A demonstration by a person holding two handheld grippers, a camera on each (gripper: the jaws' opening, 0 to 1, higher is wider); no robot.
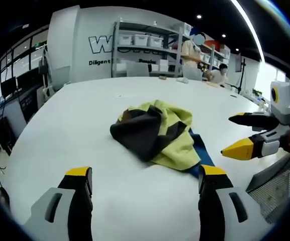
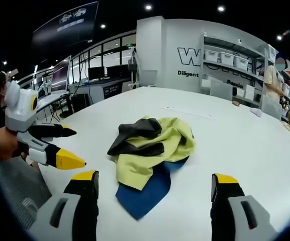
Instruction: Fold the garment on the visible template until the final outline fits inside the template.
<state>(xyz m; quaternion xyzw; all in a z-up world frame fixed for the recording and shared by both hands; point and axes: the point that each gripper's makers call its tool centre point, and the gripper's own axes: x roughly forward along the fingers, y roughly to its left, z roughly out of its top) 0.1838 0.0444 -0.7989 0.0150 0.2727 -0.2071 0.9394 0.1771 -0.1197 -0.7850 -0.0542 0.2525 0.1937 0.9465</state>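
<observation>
The garment (image 2: 152,150) lies crumpled in a heap near the middle of the white table (image 2: 235,135), yellow-green and dark cloth bunched over a blue template (image 2: 145,193) that pokes out from beneath. No fold looks made yet; spreading and folding are, I judge, all still ahead. The left gripper (image 1: 145,183) hangs released just short of the heap, holding nothing. The right gripper (image 2: 152,188) is likewise spread wide and empty, beside the template.
</observation>
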